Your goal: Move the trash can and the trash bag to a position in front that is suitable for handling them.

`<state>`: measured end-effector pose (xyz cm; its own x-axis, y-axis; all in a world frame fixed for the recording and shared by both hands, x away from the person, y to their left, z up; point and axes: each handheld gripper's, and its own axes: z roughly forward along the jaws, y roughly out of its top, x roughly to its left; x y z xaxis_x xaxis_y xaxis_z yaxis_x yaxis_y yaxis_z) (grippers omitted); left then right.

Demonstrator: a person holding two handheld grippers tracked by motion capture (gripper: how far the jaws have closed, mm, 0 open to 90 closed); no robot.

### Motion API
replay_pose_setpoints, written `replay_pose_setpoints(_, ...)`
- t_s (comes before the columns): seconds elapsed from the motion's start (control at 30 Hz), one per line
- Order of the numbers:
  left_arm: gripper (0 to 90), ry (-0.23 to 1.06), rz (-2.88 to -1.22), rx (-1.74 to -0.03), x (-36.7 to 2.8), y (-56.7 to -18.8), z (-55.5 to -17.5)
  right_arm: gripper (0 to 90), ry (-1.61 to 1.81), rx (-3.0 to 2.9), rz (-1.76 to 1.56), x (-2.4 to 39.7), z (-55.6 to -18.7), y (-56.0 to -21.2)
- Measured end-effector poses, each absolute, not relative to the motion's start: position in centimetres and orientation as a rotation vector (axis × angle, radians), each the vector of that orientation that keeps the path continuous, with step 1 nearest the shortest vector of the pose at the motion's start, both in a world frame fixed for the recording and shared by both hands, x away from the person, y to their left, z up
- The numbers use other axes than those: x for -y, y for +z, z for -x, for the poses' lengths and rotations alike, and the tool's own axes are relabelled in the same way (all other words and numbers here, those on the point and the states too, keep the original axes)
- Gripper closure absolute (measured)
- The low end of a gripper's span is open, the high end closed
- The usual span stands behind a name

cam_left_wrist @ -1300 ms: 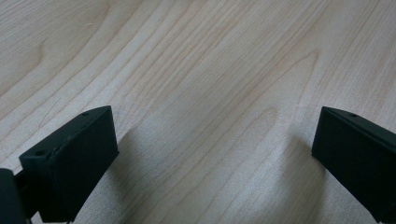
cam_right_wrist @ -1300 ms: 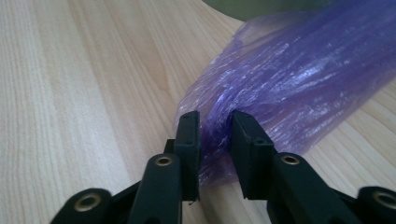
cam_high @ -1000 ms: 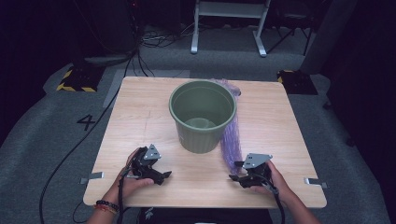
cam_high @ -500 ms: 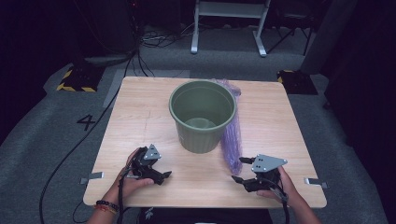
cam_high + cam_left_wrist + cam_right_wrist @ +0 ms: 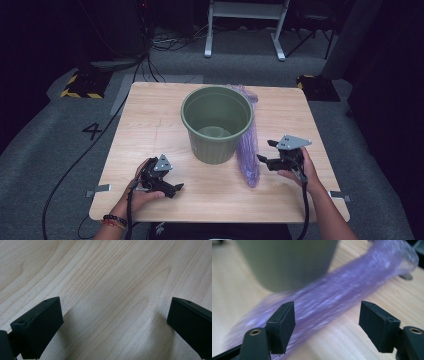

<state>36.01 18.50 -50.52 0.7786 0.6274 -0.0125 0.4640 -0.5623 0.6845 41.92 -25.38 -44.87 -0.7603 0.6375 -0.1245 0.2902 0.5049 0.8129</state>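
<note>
While the left gripper point(image 5: 172, 187) is resting on the wooden table point(image 5: 150, 125) with jaws spread over bare wood, the right gripper point(image 5: 265, 154) is hovering just beside the purple plastic bag point(image 5: 248, 150) (lying against the green bucket point(image 5: 216, 122)), its jaws having just been opening, nothing pinched.

A dull olive-green round plastic bucket point(image 5: 216, 123) is seen beside a translucent purple crinkled plastic bag point(image 5: 248, 150). Pale wood grain is shown by the light wooden tabletop point(image 5: 150, 125). Both tools are black.
</note>
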Motion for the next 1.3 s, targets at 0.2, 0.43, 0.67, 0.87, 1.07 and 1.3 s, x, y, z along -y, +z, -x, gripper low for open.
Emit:
replay_pose_setpoints(0.2,0.0,0.303,-2.270,-0.807,-18.5,-50.5,-36.0,27.6,1.176,-2.362,-0.892,25.5,-45.3,-46.2)
replay_pose_setpoints(0.43,0.0,0.303,-2.270,-0.807,-18.5,-50.5,-36.0,28.4,1.126,-2.432,-0.943,23.8,-47.9,-47.4)
replay_pose_setpoints(0.67,0.0,0.303,-2.270,-0.807,-18.5,-50.5,-36.0,40.9,1.128,-2.485,-0.946,23.0,-48.4,-48.5)
replay_pose_setpoints(0.87,0.0,0.304,-2.270,-0.808,-18.5,-50.5,-36.0,56.8,1.067,-2.516,-0.928,22.7,-48.4,-49.3)
replay_pose_setpoints(1.07,0.1,0.305,-2.269,-0.811,-18.5,-50.5,-36.0,72.6,1.073,-2.516,-0.893,22.5,-48.0,-49.5)
replay_pose_setpoints(1.3,0.1,0.306,-2.270,-0.810,-18.5,-50.5,-36.0,87.3,1.063,-2.495,-0.866,22.3,-47.0,-49.5)
